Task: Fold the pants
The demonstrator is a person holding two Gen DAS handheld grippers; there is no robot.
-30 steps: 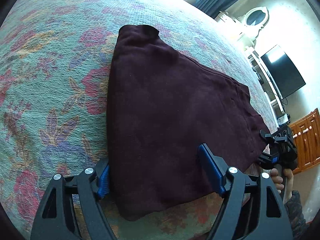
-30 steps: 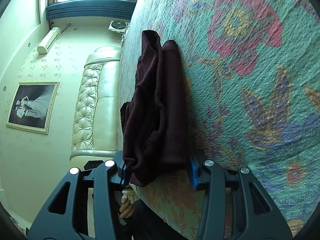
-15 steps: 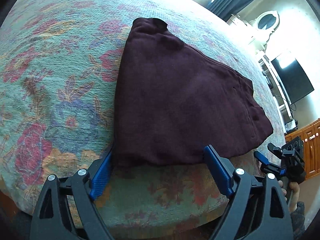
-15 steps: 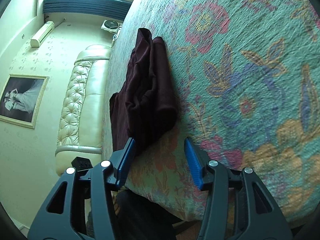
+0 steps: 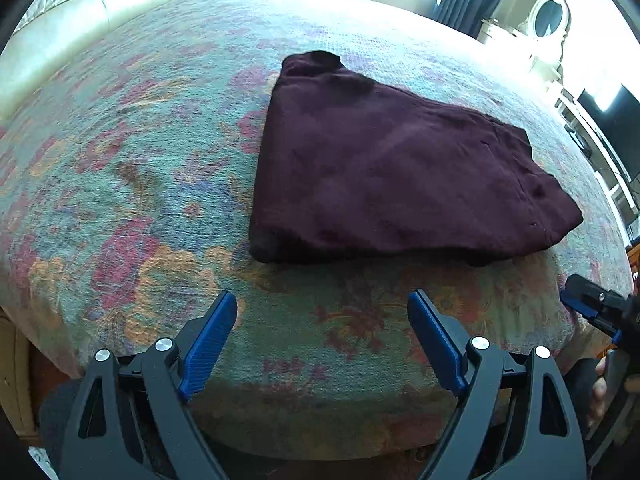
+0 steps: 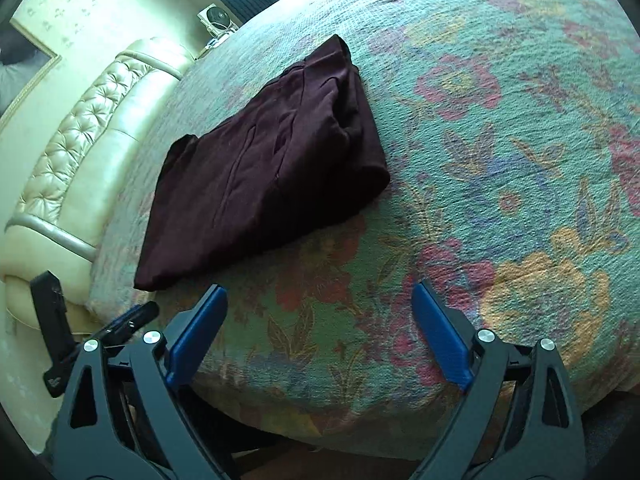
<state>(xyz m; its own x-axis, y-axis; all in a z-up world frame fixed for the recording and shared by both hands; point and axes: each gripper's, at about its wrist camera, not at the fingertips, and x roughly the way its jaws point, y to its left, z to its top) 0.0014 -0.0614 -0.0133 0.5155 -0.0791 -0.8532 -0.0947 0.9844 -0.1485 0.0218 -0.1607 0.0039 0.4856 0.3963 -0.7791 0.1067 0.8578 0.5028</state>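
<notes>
Left wrist view
- left gripper (image 5: 322,322), black frame with blue pads: jaws spread wide, nothing between them, off the near edge of the bed.
- dark maroon folded fabric pants (image 5: 392,168): flat on the bed, folded into a rough wedge, apart from both pads, just beyond the bed's near edge.
- floral teal-and-pink woven bedspread (image 5: 132,168): under the pants, draped over the rounded near edge.
- right gripper (image 5: 592,306): at far right, blue-tipped fingers near the pants' right corner, not touching; too little visible here to judge the opening.
- cream tufted leather headboard (image 5: 80,12): top left, behind the bed.
- black flat TV screen (image 5: 616,124): right, by the wall.

Right wrist view
- right gripper (image 6: 320,324): jaws wide apart, holding nothing, over the bed edge.
- pants (image 6: 264,168): folded stack, layers visible on its far right side, lying left of centre, clear of the pads.
- bedspread (image 6: 500,152): fills right and centre.
- left gripper (image 6: 120,322): lower left, only dark parts visible beside the bed edge.
- headboard (image 6: 80,140): left.
</notes>
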